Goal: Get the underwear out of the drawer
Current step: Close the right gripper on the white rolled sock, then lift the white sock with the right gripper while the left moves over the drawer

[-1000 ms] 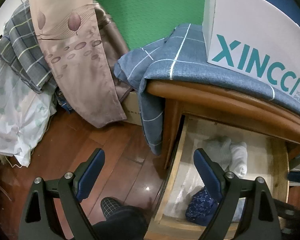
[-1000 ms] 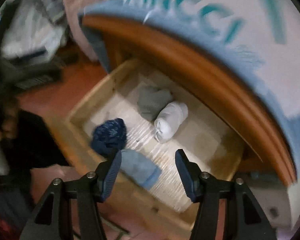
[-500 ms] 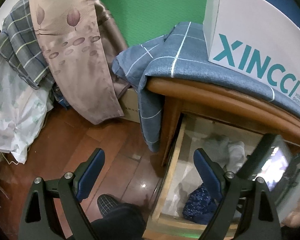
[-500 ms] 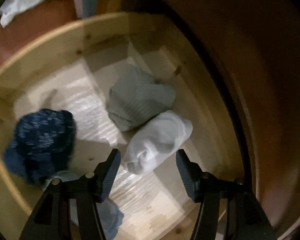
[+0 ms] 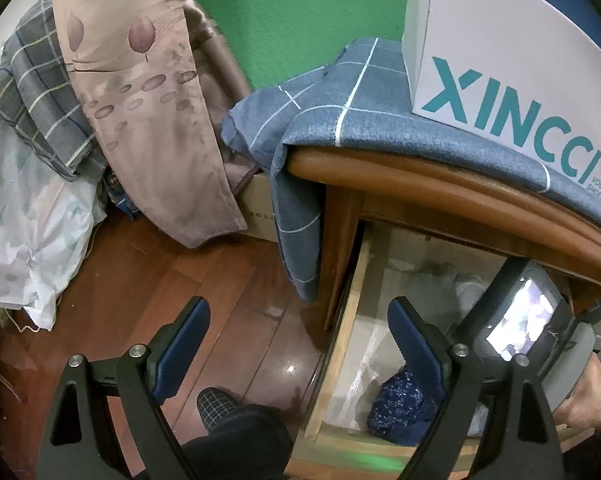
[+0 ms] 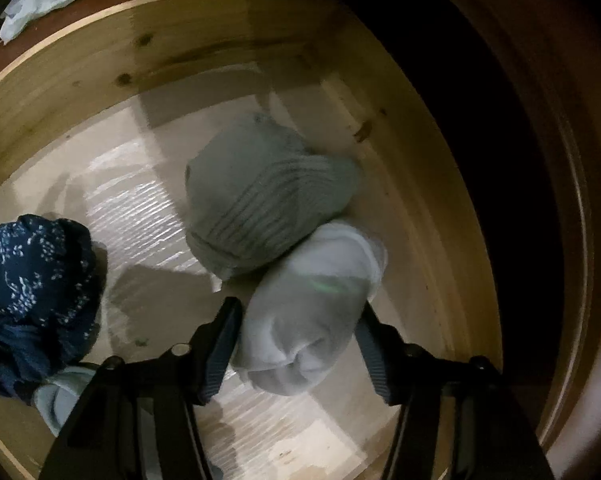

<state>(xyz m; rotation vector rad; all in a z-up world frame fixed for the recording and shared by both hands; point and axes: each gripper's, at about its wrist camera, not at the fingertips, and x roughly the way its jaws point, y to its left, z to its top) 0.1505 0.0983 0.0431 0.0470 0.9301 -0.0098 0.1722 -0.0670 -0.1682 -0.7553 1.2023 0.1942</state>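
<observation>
— How far along is the task judged to be?

— The drawer (image 6: 220, 32) is seen pulled out, so access is done. Nothing has been lifted clear yet: four bundles are counted on its floor.

— Which ones?

— A dark blue patterned bundle (image 6: 32, 296) is found at the left wall, with a pale blue piece (image 6: 56, 396) partly tucked under it. A grey rolled bundle (image 6: 260, 204) is set mid-drawer, and a white rolled bundle (image 6: 312, 312) is pressed against it.

— And the jaws?

— The right gripper (image 6: 296, 344) is lowered over the white rolled bundle; its jaws are closing with the roll between them, the pads touching the cloth. The left gripper (image 5: 300, 344) is held spread and empty above the floor, beside the drawer.

— What is left?

— The pinch must be firmed, then the roll lifted out.
</observation>
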